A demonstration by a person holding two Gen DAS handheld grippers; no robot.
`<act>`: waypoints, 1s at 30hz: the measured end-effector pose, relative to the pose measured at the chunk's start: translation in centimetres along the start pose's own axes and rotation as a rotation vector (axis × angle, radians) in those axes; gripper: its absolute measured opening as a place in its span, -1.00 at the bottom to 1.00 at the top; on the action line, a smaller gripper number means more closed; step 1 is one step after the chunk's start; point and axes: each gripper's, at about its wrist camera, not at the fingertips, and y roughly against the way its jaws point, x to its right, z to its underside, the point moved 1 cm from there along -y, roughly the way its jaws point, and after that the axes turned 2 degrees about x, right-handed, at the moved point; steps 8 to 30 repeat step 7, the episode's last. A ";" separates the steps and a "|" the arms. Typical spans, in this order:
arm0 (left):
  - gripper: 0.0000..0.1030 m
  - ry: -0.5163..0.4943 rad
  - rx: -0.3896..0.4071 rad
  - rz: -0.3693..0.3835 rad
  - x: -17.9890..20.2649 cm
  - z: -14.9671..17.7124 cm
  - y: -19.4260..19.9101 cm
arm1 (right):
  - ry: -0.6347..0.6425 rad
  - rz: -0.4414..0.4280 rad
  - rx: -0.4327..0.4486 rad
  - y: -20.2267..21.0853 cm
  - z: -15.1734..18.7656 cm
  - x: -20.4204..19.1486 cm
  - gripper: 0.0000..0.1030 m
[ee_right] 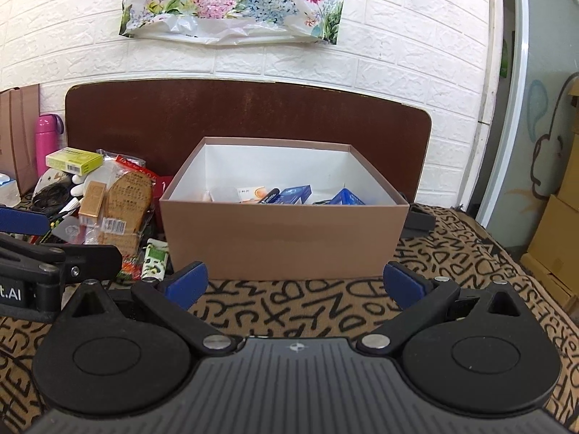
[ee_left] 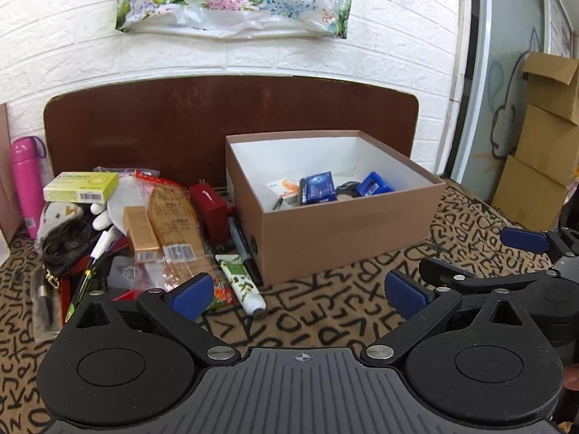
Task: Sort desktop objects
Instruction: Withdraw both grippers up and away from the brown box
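A brown cardboard box (ee_left: 347, 231) (ee_right: 282, 238) with a white inside stands on the letter-patterned cloth and holds several items, among them a blue packet (ee_left: 319, 188) and a blue sharpener (ee_left: 374, 183). A pile of loose things lies to its left: a green-white tube (ee_left: 241, 284), a black marker (ee_left: 244, 249), a tan insole pack (ee_left: 177, 224), a gold box (ee_left: 140, 233), a red box (ee_left: 211, 206), a yellow-green box (ee_left: 81, 186). My left gripper (ee_left: 300, 294) is open and empty, low in front of the box's left corner. My right gripper (ee_right: 295, 284) is open and empty, facing the box's front wall.
A pink bottle (ee_left: 27, 177) stands at the far left by the wall. A brown board (ee_left: 231, 119) leans behind the table. Stacked cardboard cartons (ee_left: 542, 144) sit at the right. The right gripper's blue finger (ee_left: 523, 240) shows in the left wrist view.
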 end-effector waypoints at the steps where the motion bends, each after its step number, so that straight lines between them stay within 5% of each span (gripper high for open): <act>1: 1.00 0.004 0.002 0.001 0.0 0.2 0.2 | -0.001 0.000 -0.001 0.2 0.2 -0.1 0.99; 30: 1.00 0.008 0.010 -0.006 -0.2 0.4 0.8 | -0.010 0.001 -0.010 1.0 0.8 -0.5 0.99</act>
